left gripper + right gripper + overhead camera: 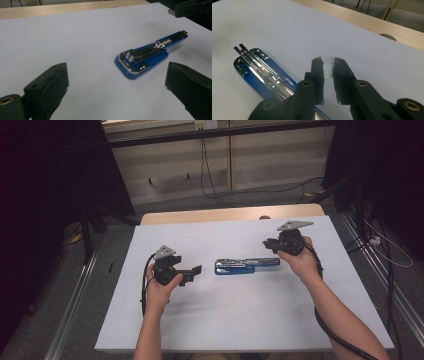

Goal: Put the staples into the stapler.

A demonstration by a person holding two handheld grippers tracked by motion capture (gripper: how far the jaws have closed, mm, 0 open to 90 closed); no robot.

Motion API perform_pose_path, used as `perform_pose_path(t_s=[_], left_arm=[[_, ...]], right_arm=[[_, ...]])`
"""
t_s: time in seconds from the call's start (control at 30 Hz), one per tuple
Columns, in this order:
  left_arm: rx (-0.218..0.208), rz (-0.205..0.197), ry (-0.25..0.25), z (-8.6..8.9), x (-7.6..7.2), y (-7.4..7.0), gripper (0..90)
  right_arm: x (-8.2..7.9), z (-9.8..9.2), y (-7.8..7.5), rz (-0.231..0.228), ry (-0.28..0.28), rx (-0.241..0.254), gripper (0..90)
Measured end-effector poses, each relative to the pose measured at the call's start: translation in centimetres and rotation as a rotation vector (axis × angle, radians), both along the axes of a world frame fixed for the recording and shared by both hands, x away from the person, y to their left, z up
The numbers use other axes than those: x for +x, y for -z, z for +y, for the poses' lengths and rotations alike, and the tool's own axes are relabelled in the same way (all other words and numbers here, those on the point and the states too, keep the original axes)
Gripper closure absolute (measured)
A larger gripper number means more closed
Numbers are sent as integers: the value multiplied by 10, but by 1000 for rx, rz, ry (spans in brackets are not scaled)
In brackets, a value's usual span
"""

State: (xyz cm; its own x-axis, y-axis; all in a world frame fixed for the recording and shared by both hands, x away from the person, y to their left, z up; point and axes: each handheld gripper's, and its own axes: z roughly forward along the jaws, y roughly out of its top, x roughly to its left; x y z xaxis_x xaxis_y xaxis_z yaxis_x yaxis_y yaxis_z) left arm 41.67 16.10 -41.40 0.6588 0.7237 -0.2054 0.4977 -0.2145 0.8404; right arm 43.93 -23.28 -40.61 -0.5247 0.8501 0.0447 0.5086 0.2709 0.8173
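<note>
A blue stapler (245, 265) lies swung open flat near the middle of the white table top (225, 320), its metal staple channel facing up (147, 56) (262, 72). A short silvery strip of staples (328, 67) is pinched between the pads of my right gripper (328, 60). That gripper (270, 244) hovers just past the stapler's right end, shut on the strip. My left gripper (192, 272) is held left of the stapler and points at it. Its jaws (117, 67) stand wide open with nothing between them.
A wooden strip (230, 214) runs along the table's far edge, with a small round notch (387, 36) in it. Cables (210, 180) lie on the floor beyond. Dark curtains and metal rails (75, 295) flank the table.
</note>
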Motion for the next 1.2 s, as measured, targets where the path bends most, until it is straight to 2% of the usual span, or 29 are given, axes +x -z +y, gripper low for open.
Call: perform_pose_path(t_s=[0.33,0.57,1.2], left_arm=[[22,-8,6,5,-3,-1,48],[18,-9,9,5,-4,0,48],[40,-10,17,4,-4,0,49]], right_arm=[[-2,9,-4,-10,-44,-6,795],[-1,16,-4,-13,-76,-10,795],[1,30,-9,-14,-131,1,795]])
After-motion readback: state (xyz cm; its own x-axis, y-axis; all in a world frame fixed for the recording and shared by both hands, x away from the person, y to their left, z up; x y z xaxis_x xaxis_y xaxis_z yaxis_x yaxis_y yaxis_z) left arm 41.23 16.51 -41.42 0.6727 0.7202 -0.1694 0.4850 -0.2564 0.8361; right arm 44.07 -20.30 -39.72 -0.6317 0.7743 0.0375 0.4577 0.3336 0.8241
